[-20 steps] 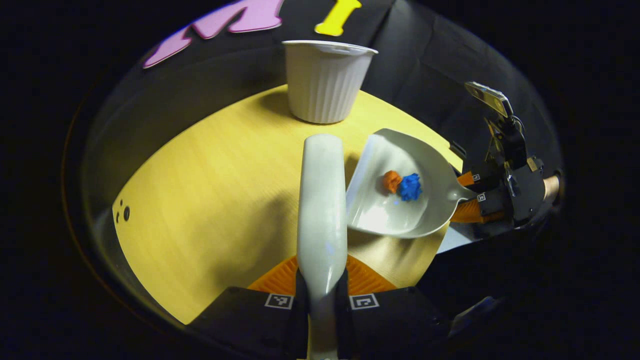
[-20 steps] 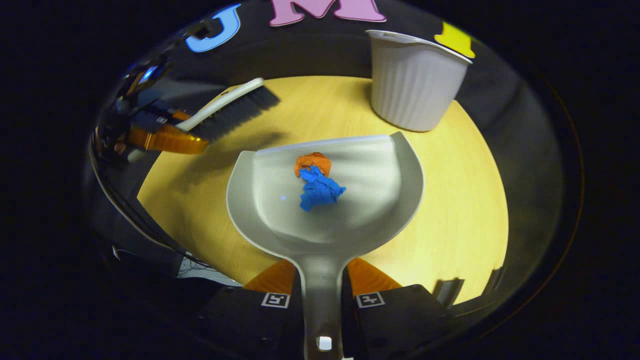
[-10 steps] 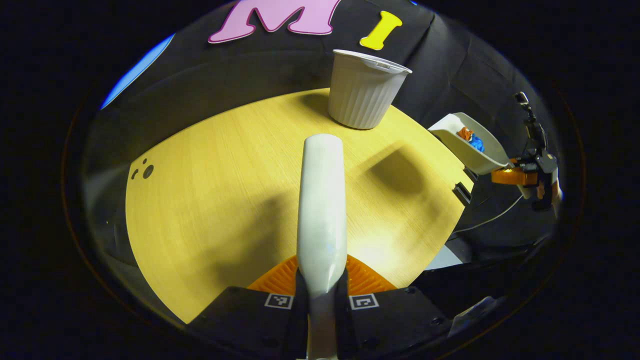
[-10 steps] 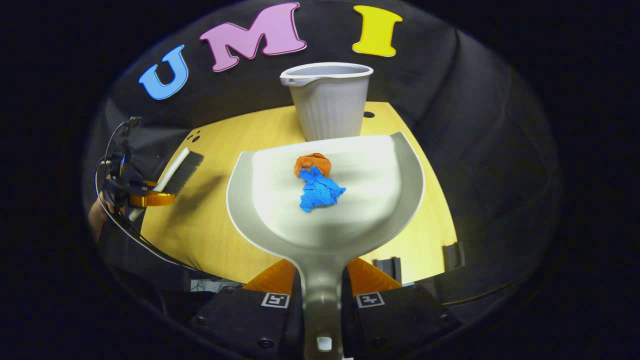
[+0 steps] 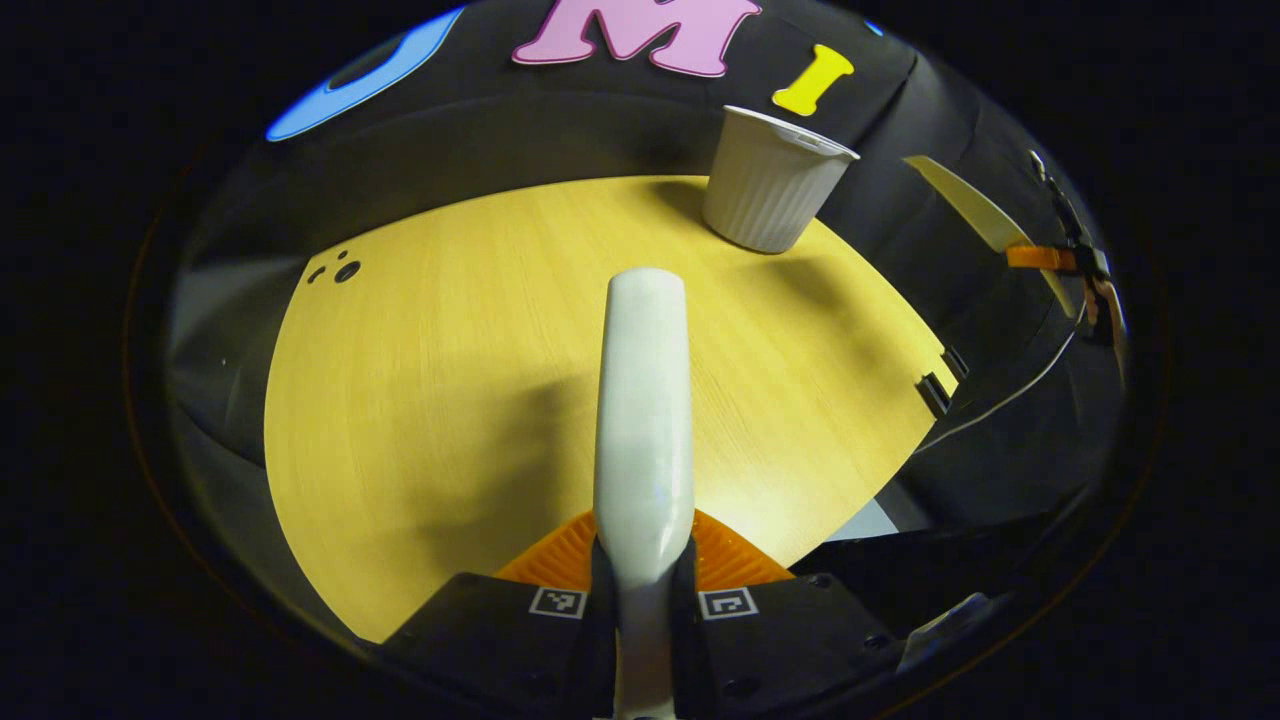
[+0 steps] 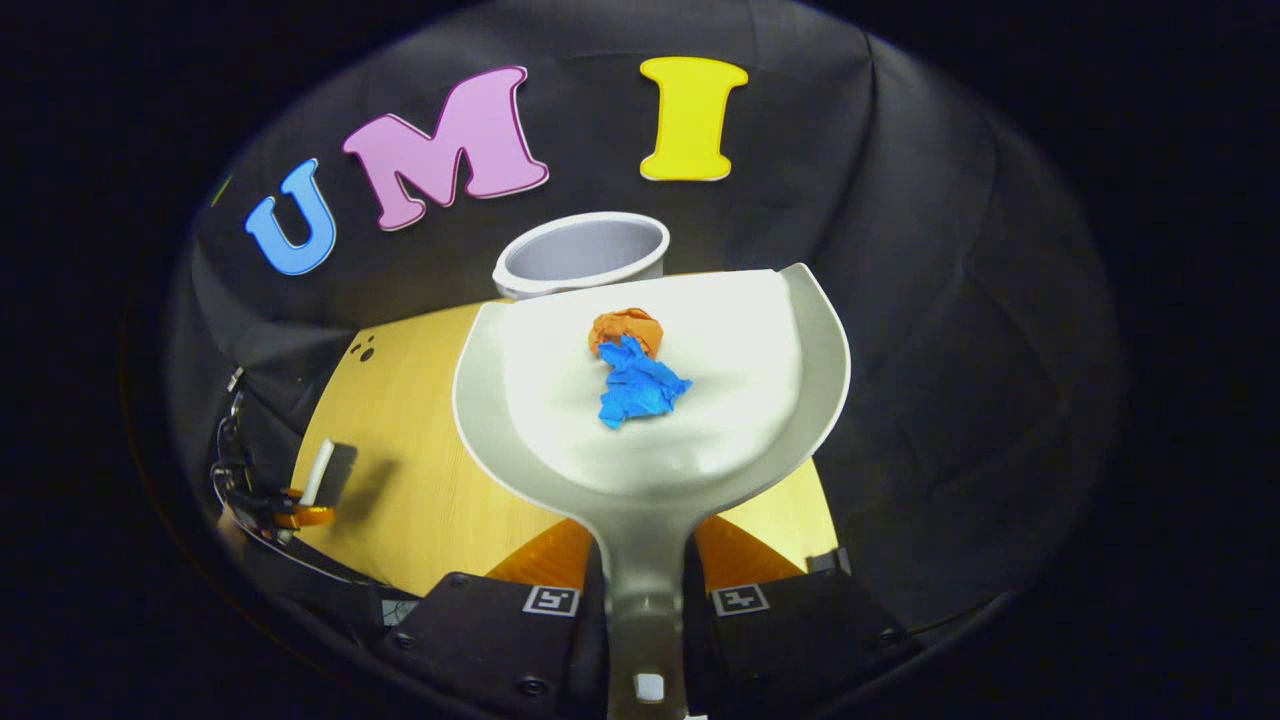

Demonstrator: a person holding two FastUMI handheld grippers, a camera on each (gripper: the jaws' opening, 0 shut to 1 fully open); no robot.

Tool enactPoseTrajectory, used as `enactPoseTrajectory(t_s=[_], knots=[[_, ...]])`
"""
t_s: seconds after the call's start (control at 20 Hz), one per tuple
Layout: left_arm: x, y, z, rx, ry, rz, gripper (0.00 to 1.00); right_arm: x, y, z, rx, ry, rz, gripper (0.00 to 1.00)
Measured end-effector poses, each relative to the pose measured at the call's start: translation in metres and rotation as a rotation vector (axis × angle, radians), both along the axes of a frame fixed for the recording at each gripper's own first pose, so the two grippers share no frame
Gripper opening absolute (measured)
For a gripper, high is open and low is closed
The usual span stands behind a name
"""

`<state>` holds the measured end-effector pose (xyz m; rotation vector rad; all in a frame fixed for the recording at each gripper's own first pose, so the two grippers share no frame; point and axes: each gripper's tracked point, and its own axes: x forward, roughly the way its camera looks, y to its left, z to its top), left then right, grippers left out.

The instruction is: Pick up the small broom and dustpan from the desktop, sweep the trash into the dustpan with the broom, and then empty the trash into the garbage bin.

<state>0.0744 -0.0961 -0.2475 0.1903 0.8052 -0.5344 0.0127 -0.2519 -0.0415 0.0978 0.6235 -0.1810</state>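
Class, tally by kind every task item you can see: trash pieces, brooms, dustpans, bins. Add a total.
Trash pieces: 2, orange wad and blue wad
Brooms: 1, broom
Dustpans: 1, dustpan
Bins: 1, garbage bin
Total: 5

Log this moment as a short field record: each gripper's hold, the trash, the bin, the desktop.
left gripper: shut on the broom handle, held over the desktop
right gripper: shut on the dustpan handle, pan lifted off the desktop
dustpan: carries both pieces of trash
trash: orange paper wad touching blue paper wad, mid-pan
garbage bin: white, ribbed, upright, open top, just beyond the dustpan's front edge
desktop: yellow wood grain
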Motion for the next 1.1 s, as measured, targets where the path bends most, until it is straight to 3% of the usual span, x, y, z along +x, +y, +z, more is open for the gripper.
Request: enactPoseTrajectory(t_s=[0.25, 0.55, 0.7, 0.75, 0.85, 0.9, 1.1], knots=[[-0.011, 0.018, -0.004, -0.042, -0.002, 0.081, 0.28, 0.059, -0.013, 0.031, -0.071, -0.022, 0.026, 0.33], [-0.014, 0.03, 0.0, -0.076, -0.032, 0.168, 0.24, 0.139, -0.016, 0.045, -0.109, -0.024, 0.025, 0.33], [-0.017, 0.037, 0.002, -0.111, -0.034, 0.216, 0.26, 0.169, -0.021, 0.045, -0.181, -0.018, 0.023, 0.29], [-0.017, 0.039, 0.002, -0.115, -0.034, 0.23, 0.27, 0.178, -0.022, 0.045, -0.206, -0.019, 0.024, 0.33], [-0.02, 0.046, 0.003, -0.119, -0.035, 0.256, 0.24, 0.19, -0.025, 0.044, -0.245, -0.02, 0.023, 0.33], [-0.021, 0.048, 0.003, -0.123, -0.034, 0.269, 0.26, 0.197, -0.026, 0.044, -0.267, -0.019, 0.021, 0.29], [-0.022, 0.056, 0.003, -0.142, -0.028, 0.318, 0.27, 0.223, -0.036, 0.042, -0.396, -0.017, 0.009, 0.33]])
